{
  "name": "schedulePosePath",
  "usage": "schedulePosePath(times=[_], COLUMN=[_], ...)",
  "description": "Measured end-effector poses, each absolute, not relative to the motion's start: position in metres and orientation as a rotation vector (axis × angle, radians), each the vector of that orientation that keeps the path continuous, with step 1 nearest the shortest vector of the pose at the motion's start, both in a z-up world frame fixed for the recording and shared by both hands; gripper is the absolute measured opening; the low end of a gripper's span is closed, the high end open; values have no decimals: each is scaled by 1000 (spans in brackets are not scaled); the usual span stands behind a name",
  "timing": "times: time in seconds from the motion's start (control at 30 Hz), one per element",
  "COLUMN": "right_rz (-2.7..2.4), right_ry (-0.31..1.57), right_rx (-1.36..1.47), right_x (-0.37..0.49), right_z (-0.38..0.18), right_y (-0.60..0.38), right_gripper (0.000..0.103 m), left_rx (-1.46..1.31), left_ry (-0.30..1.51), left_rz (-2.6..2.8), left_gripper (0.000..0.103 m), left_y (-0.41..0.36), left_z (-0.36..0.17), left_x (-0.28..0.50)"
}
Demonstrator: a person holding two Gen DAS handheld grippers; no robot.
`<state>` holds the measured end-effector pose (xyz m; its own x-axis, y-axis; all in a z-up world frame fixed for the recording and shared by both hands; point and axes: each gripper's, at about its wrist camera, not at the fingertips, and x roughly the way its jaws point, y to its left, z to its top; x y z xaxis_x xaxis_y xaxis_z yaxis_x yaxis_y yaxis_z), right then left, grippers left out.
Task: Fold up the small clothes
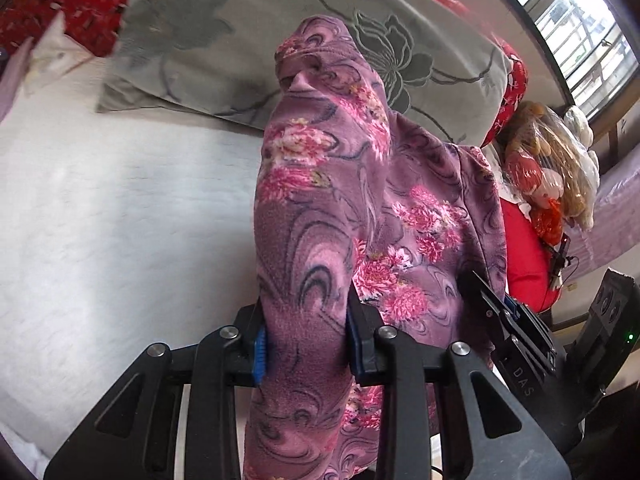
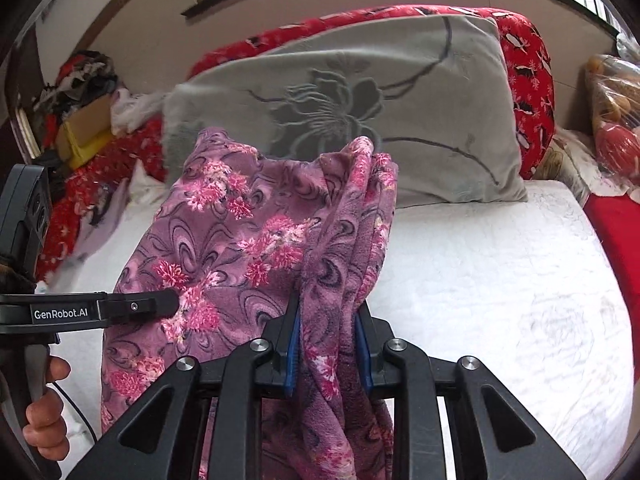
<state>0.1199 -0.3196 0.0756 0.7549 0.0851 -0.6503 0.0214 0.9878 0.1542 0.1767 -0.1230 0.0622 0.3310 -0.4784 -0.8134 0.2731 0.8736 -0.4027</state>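
Light: soft daylight, moderately bright, from the window (image 1: 576, 20) at upper right in the left wrist view.
Glare: panes blown out white; white bedsheet (image 2: 500, 280) nearly washed out.
Shadows: faint, diffuse.
Blur: grey floral pillow (image 1: 240, 40) and red quilt (image 1: 80, 4) smeared; nearer fabric sharp.
Distortion: strong fisheye bending, dark vignetted corners.

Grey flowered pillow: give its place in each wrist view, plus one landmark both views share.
Left wrist view: grey flowered pillow runs across the top, partly behind the raised purple floral garment.
Right wrist view: upper centre, behind the garment.
Shared landmark: red patterned quilt behind the pillow.
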Motion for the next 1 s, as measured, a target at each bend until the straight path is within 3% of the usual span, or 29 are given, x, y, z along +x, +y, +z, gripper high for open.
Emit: schedulePosePath(times=[0.3,0.5,0.6,0.67,0.77,0.93,1.0], right_rz=[109,159,135,123,100,150,204], right_ry=[743,831,970,984,968,847,817], right_rx=[165,232,172,158,209,156,121], right_x=[88,95,107,106,108,130,142], right_z=[67,32,-7,-18,-5,29,33], right_y=[-277,-265,-256,-261,-281,-278,-267], right_gripper=[23,24,30,46,50,49,34], left_rx=[-203,-208,-218,-304,-339,-267,-214], left_ry=[1147,1224,1280,1277,1220,1127,1128], left_rz=[-430,-376,-321,-366,-373,-398,-380], left_gripper=[28,31,48,49,46,49,50], left_y=[-88,-60,-45,-30,-19,-52,-69], left_z=[53,11,-21,-22,-2,28,22], left_x=[144,145,149,149,153,179,196])
